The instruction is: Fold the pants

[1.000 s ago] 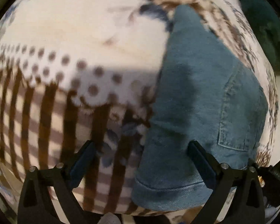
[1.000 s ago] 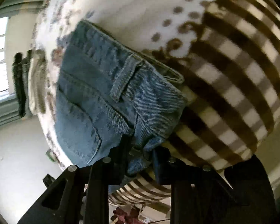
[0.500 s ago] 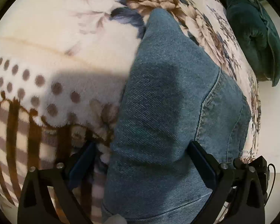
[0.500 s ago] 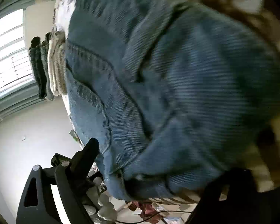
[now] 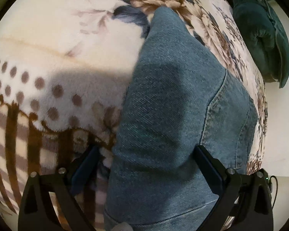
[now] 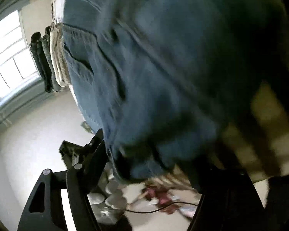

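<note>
The blue denim pants lie folded on a patterned blanket on a bed. My left gripper is open, its fingers spread over the near end of the pants, which bulges up between them. In the right wrist view the pants fill the blurred frame very close. My right gripper is open, with the waistband edge between its left finger and the dark right finger.
A dark green cushion lies at the bed's far right. A stack of folded clothes sits at the bed edge by a window. The pale floor with a cable and small items lies below.
My right gripper has opened and let go of the waistband, then moved in very close over the pants. My left gripper stayed open and moved further over the pants.
</note>
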A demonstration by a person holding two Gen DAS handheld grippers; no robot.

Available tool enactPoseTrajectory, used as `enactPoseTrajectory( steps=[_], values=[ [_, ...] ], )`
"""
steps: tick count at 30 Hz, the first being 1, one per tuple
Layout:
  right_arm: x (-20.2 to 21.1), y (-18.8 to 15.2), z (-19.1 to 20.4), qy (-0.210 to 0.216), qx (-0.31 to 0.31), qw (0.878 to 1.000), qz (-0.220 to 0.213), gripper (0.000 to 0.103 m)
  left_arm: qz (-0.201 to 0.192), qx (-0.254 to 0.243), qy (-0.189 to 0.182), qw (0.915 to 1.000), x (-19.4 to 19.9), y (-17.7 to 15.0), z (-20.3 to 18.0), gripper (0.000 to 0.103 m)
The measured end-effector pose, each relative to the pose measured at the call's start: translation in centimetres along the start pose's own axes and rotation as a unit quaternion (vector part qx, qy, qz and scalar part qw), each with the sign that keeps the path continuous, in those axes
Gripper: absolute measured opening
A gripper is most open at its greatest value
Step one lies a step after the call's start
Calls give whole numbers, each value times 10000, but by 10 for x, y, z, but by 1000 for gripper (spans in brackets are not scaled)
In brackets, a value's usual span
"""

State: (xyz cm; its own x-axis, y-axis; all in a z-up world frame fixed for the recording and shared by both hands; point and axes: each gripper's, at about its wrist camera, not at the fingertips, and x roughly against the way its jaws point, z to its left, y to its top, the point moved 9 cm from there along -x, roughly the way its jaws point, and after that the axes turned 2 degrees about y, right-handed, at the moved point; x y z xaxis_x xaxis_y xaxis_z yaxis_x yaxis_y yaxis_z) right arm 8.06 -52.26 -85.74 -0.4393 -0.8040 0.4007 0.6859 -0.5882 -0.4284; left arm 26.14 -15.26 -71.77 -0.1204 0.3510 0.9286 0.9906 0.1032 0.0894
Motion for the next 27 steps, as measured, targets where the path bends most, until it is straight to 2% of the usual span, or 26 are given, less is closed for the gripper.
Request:
enactPoseTrajectory(
  steps=[5, 10, 14, 15, 16, 18, 19, 23, 27],
  values=[
    [-25, 23, 11, 181, -243, 9989, -359, 77, 22, 6, 19, 10000, -3, 1, -1, 102],
    [-8, 24, 31, 482, -32, 9931, -1065, 76, -44, -29, -1, 10000, -4, 3, -2, 102],
    [-8, 21, 31, 265, 211, 9913, -1270, 74, -75, -15, -26, 10000, -4, 3, -1, 101],
    [-11, 22, 30, 200, 215, 9910, -1306, 67, -101, 1, -33, 9999, -4, 2, 0, 100],
    [-13, 23, 28, 121, 178, 9905, -1357, 65, -145, 14, -41, 9999, -3, 2, 0, 99],
    [-12, 20, 31, 44, 231, 9892, -1448, 56, -275, 16, -113, 9996, 2, 2, -1, 77],
    [-11, 17, 35, -83, 363, 9883, -1482, 55, -345, -10, -302, 9989, 7, 2, -6, 48],
    [-9, 1, 62, -232, 619, 9847, -1614, 49, -529, -36, -458, 9975, 30, -2, -17, 23],
    [1, -8, 91, -287, 721, 9826, -1688, 46, -672, 33, -620, 9958, 61, -1, -30, 18]
  ],
)
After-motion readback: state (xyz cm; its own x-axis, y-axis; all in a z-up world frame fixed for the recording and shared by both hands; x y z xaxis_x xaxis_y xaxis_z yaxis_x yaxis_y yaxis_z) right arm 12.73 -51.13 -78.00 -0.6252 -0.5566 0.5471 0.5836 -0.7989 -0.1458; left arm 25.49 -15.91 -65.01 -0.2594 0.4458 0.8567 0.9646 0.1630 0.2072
